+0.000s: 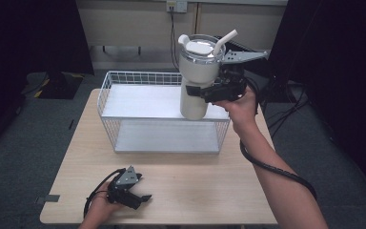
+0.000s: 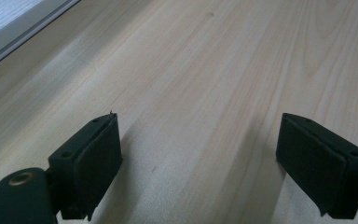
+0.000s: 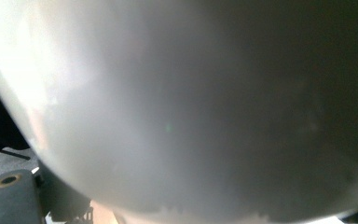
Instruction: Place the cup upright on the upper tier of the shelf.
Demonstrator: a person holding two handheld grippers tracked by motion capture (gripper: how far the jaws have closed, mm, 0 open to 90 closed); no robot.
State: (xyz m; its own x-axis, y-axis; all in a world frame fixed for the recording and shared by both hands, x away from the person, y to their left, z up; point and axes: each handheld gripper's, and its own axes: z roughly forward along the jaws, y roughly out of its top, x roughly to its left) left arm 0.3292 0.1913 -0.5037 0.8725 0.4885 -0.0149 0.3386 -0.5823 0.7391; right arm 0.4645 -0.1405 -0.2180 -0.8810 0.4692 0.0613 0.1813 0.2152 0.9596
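White tumbler with lid and straw, aloft at one o'clock over the wire basket, clamped at mid-body by the right gripper. Top-heavy, so liable to tilt, slip or clip the basket rim. Left gripper at seven o'clock on the table, spread wide, holding nothing.

You have one wire basket, one white tumbler with one straw, and two hand-held grippers: left, right.
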